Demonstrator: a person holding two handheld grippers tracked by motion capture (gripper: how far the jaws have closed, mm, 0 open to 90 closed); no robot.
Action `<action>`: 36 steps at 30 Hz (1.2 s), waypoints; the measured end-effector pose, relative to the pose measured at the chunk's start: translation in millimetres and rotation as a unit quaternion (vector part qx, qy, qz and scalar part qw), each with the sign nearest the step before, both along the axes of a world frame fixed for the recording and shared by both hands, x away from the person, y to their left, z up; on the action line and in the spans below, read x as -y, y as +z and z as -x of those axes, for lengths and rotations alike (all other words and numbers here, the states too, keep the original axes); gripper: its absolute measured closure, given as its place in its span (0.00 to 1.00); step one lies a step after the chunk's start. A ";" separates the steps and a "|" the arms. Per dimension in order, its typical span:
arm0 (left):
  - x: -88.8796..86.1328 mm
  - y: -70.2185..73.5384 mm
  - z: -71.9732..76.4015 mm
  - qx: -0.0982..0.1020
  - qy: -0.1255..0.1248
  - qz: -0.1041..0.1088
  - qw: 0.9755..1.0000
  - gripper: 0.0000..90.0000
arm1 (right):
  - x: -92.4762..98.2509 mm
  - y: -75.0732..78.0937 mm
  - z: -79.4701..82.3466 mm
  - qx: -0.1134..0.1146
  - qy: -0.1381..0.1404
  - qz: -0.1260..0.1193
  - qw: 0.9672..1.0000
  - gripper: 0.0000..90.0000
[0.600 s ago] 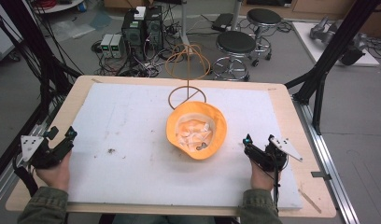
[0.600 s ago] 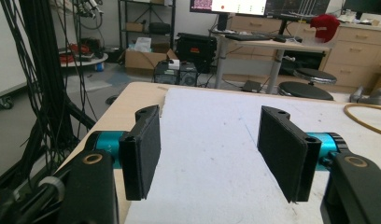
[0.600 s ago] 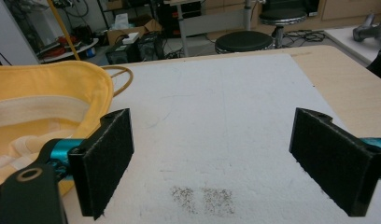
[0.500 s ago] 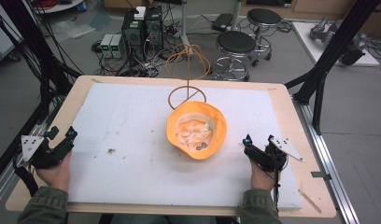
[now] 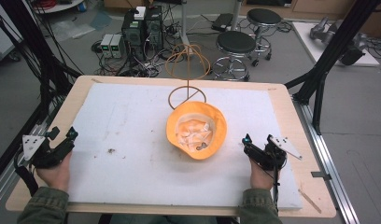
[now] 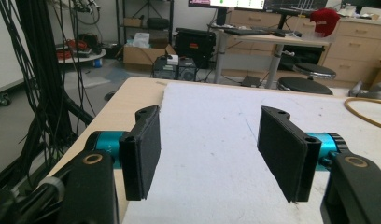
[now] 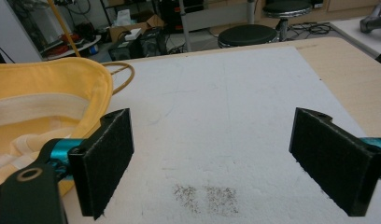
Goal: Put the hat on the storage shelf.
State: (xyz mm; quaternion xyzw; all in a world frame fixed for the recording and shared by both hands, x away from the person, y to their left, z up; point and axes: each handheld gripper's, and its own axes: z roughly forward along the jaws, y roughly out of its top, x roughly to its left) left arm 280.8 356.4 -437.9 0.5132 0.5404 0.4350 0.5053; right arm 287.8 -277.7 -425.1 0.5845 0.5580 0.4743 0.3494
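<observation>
One hat [image 5: 196,129] lies near the middle of the high view, a soft orange-yellow cloth bucket hat turned upside down so its paler lining and a folded white label show inside. It rests on one white foam-like board [image 5: 132,121] with a grainy, slightly scuffed surface, which covers most of one light wooden table [image 5: 291,107]. One thin orange wire stand [image 5: 187,88], with a round loop base and a rounded cage on top, rises just beyond the hat toward the top centre of the frame.

Two grippers are held, one in each hand. The left gripper [image 5: 62,140] sits at the lower left of the high view, on the board's edge; in the left gripper view [image 6: 207,144] its two flat black jaws, faced with matte rubbery pads, stand wide apart with nothing between them. The right gripper [image 5: 248,147] sits at the lower right, just beside the hat's brim; in the right gripper view [image 7: 212,158] its jaws are likewise spread wide and empty, with the hat [image 7: 44,107] at the left of that frame.

Two round black stools [image 5: 235,44] stand on the floor behind the table.
</observation>
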 end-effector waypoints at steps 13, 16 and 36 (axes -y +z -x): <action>0.6 -0.8 -2.2 -0.003 -0.003 0.003 1.000 0.44 | -3.5 4.8 1.7 0.022 0.011 -0.007 1.000 0.16; 0.2 -0.7 -2.1 -0.003 -0.003 0.003 1.000 0.44 | -4.7 8.6 -1.0 0.032 0.019 -0.018 0.999 0.16; 0.1 -0.9 -2.3 -0.005 -0.001 0.002 1.000 0.44 | -54.4 29.9 -26.6 0.018 0.114 0.040 0.993 0.16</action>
